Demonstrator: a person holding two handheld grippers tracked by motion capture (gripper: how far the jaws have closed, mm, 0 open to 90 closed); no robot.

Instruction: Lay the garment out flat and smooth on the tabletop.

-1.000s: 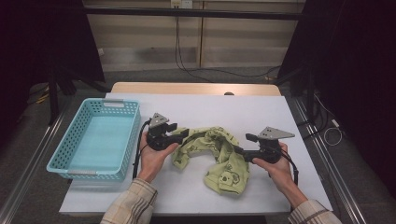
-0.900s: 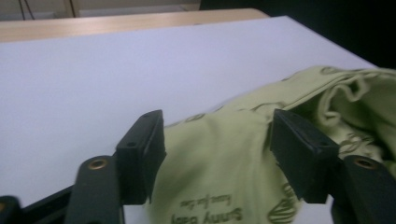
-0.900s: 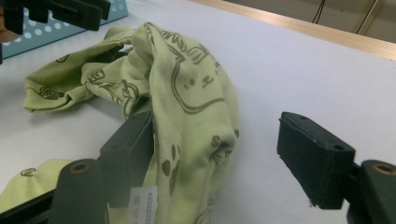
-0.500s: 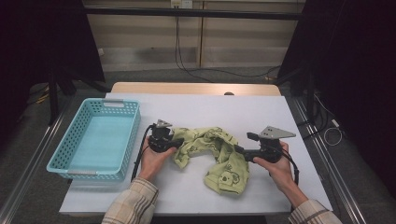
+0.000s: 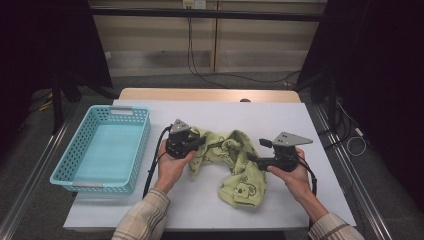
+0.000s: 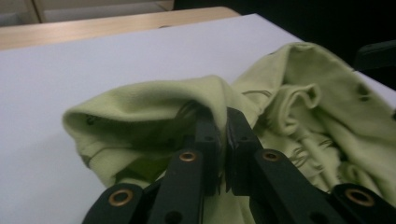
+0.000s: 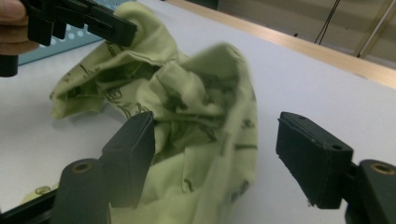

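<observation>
The crumpled green cloth (image 5: 231, 162) lay mid-table (image 5: 300, 130), right of the blue basket (image 5: 102, 150). A fold was pinched by the left gripper (image 6: 223, 128), whose jaws had just been closing. The right gripper (image 7: 215, 149) was held wide around it.

Lab: curtained rig table (image 5: 150, 210), cables (image 5: 192, 55)

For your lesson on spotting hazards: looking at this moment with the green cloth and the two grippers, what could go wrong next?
1. The left gripper has just closed on one thin fold of the green cloth; the fold may slip out on lifting.
2. The right gripper is open with cloth between its jaws, so a one-sided lift could drag the cloth across the table.
3. The basket stands near the table's front left edge; dragged cloth might nudge it.
</observation>
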